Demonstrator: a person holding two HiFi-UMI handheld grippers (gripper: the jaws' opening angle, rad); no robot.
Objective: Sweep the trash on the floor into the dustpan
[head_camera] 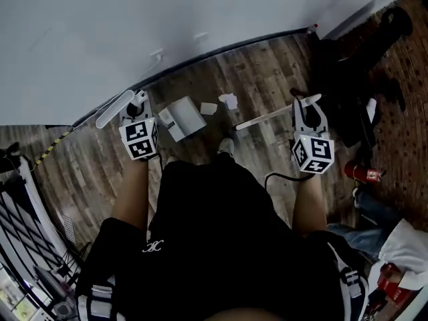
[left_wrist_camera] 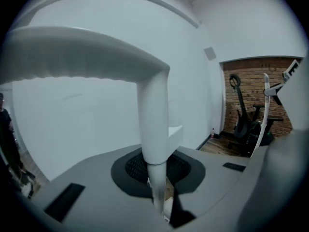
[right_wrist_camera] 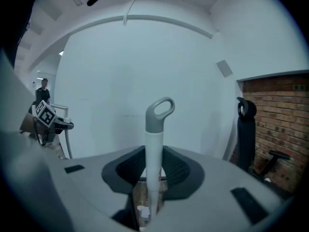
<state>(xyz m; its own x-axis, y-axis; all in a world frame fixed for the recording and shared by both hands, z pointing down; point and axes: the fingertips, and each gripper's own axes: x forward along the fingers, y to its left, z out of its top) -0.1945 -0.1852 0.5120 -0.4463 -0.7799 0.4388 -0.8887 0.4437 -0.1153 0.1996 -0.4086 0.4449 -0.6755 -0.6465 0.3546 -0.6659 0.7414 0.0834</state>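
Pinching the white dustpan handle [left_wrist_camera: 153,124] hard between the left gripper [head_camera: 137,104] fingers. Clamping the broom stick [right_wrist_camera: 153,149] in the right gripper [head_camera: 307,107] fingers, grey loop end up. Seeing the dustpan [head_camera: 182,119] on the wood floor [head_camera: 261,72] just right of the left fingers, paper scraps [head_camera: 229,101] between it and the right fingers. Red extinguisher [head_camera: 362,172] right of the right fingers. Holding both forearms forward, side by side, marker cubes up. Can't make out the broom head.
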